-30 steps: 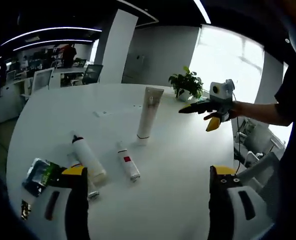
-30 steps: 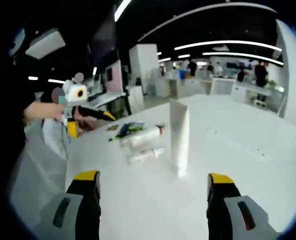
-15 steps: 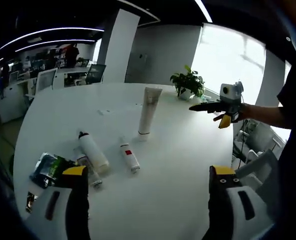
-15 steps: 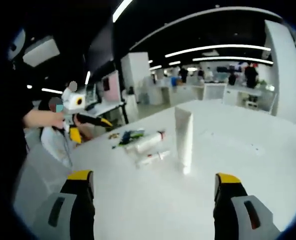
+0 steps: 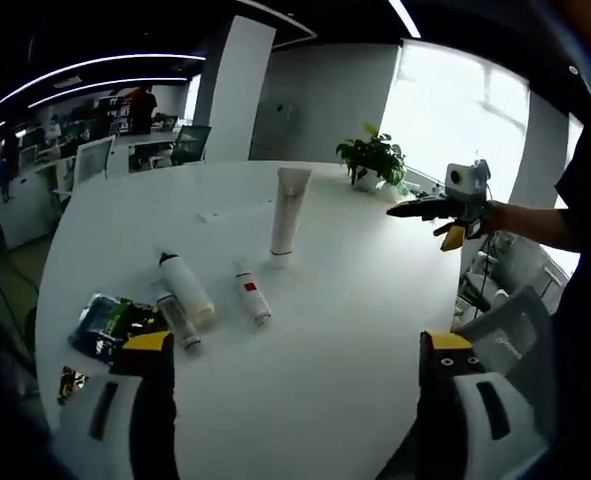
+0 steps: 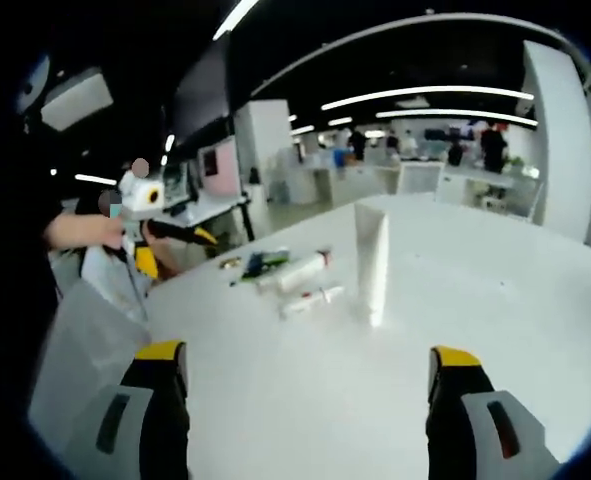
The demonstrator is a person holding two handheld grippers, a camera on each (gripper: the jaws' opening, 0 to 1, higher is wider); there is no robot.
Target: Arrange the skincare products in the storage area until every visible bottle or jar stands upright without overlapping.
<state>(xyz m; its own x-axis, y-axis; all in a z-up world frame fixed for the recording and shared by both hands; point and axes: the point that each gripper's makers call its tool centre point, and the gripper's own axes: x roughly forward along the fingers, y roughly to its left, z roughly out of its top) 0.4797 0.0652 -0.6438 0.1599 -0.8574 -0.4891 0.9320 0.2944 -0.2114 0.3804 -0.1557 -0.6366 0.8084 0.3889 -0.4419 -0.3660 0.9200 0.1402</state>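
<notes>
Here the left tongs (image 5: 293, 365) stand with jaws wide apart and nothing between them, held above the near edge of the round white surface (image 5: 355, 330). Ahead of them and toward their left jaw lie three products on their sides: a white bottle with a dark cap (image 5: 186, 288), a thin tube (image 5: 178, 321) just beside it, and a small tube with a red label (image 5: 253, 299) a little apart. A green packet (image 5: 114, 324) lies next to that jaw. Farther ahead a tall white tube (image 5: 286, 213) stands upright on its cap, with a potted plant (image 5: 374, 162) beyond it. The right tongs (image 6: 307, 375) are likewise spread and empty; the upright tube sits ahead between their jaws, the lying products to its left.
</notes>
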